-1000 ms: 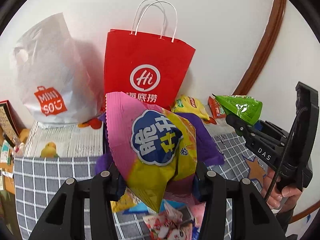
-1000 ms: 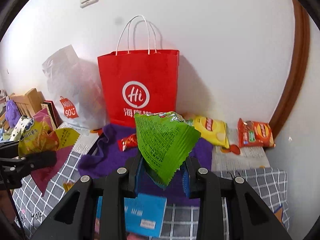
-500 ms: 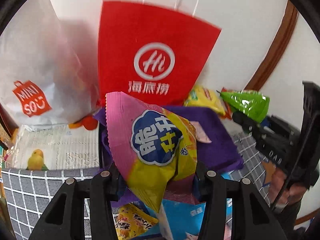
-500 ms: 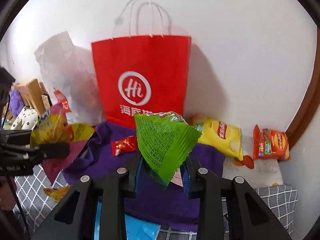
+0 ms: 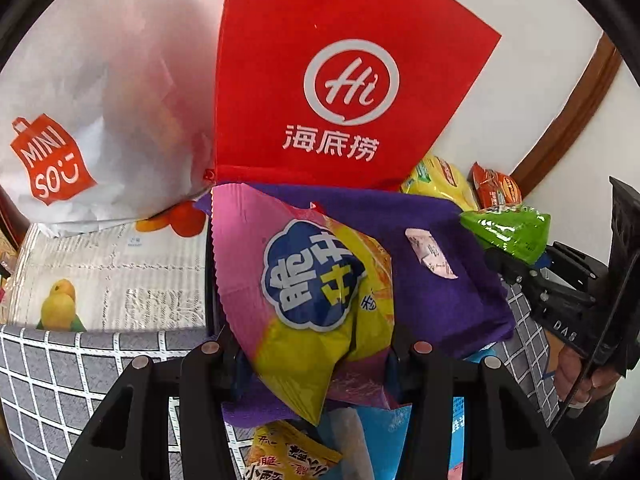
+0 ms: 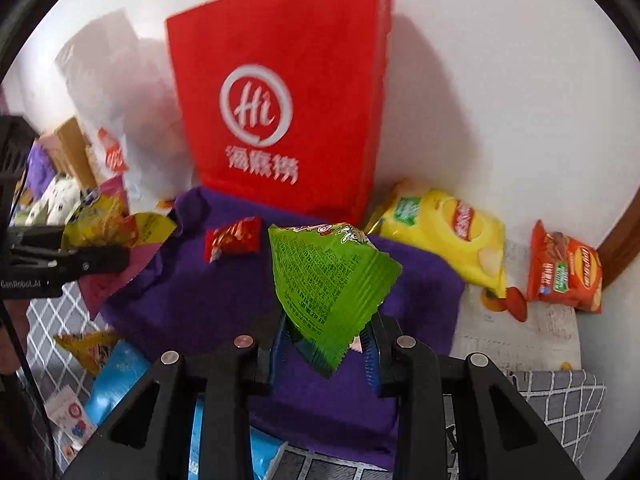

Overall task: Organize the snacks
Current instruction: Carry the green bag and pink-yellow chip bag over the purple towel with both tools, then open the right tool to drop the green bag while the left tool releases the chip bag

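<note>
The left gripper (image 5: pixel 316 364) pinches a pink-and-yellow snack bag (image 5: pixel 304 300) by its lower corner, and the right gripper (image 6: pixel 326 354) pinches a green packet (image 6: pixel 328 280) the same way — both bags stand up from the jaws over the purple cloth (image 6: pixel 208 300). The red paper bag (image 6: pixel 280 100) stands upright just behind the cloth, straight ahead of both grippers; its open top is out of view above, and neither looks clearly nearer.

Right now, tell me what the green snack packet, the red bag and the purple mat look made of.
Green snack packet: thin plastic film, glossy, with a crimped zigzag seal and sheen.
Red bag: probably paper, matte, standing stiff with a creased side fold; a non-woven fabric cannot be excluded.
Purple mat: seemingly soft cloth, maybe felt or fleece; dull, no shine, rumpled at its edge.
</note>
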